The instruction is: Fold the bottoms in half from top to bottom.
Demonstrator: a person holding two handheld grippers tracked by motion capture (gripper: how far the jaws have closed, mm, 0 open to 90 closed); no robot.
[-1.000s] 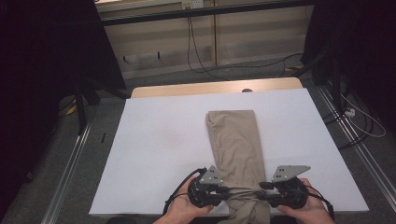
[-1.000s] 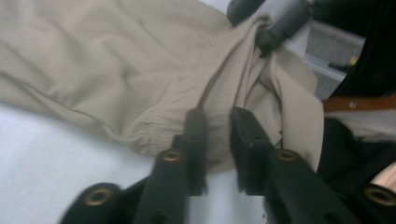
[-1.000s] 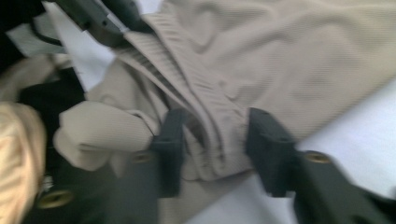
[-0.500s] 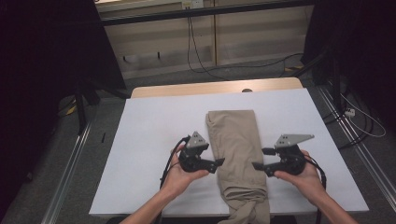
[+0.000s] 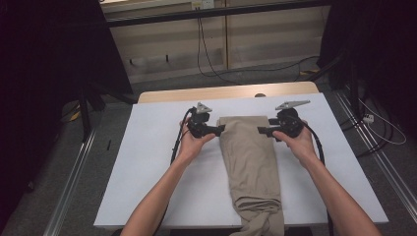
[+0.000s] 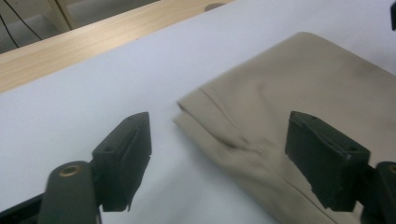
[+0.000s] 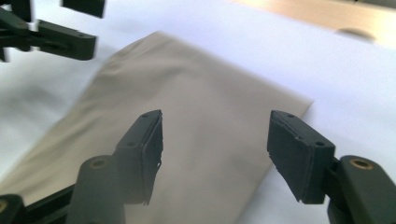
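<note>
High view: folded khaki trousers (image 5: 251, 167) lie on the white worktop (image 5: 157, 167), long axis running from the far hem end toward the person, where the bunched waist hangs at the near edge. The left hand-held gripper (image 5: 220, 129) and the right hand-held gripper (image 5: 261, 131) flank the far end, tips pointing inward at each other.

Left gripper view: its 2 jaws stand open with nothing between the pads; they have just closed a little after opening wide. The trousers' far corner (image 6: 205, 105) lies ahead, one jaw over bare worktop, the other over cloth.

Right gripper view: jaws open and empty, having just narrowed slightly, hovering above the cloth (image 7: 196, 116) near its far right corner.

Risk, as I judge it: closing from here may pinch just the top layer, so the fold opens on lifting; uneven grips on the 2 corners would skew the hem.
</note>
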